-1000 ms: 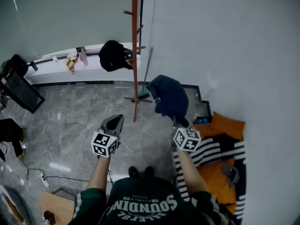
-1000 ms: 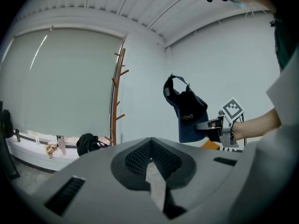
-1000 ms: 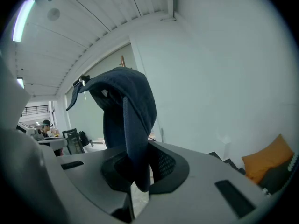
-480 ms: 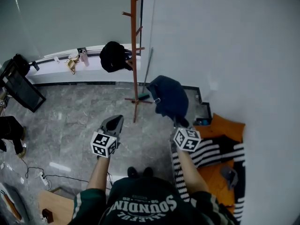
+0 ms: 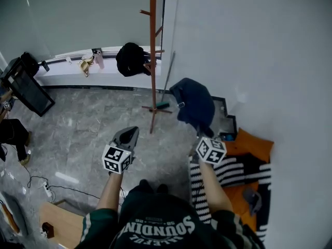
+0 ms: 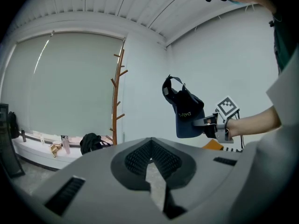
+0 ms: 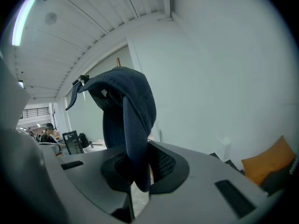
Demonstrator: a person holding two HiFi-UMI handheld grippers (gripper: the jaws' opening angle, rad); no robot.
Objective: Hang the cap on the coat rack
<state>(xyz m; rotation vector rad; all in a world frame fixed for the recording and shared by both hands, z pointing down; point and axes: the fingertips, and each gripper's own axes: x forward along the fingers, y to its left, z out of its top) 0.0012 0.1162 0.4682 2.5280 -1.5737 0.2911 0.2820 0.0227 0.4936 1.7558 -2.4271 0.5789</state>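
Observation:
A navy cap [image 5: 196,104] stands upright in my right gripper [image 5: 201,135], which is shut on its brim; the crown and back strap rise above the jaws. In the right gripper view the cap [image 7: 125,104] fills the middle, its brim pinched between the jaws of the right gripper [image 7: 138,174]. The wooden coat rack [image 5: 153,51] stands by the wall corner, left of and beyond the cap, apart from it. My left gripper [image 5: 129,133] hangs lower left, shut on nothing. Its own view shows the coat rack [image 6: 116,101] and the cap [image 6: 187,108] to its right.
A black bag [image 5: 132,59] lies on the window ledge beside the rack. A dark monitor [image 5: 27,90] stands at left. An orange cushion [image 5: 254,143] and striped cloth [image 5: 236,167] lie at right by the white wall. Cables and a wooden table corner [image 5: 58,227] are at lower left.
My right gripper has shifted slightly to the right with the cap in it. The left gripper has kept its place.

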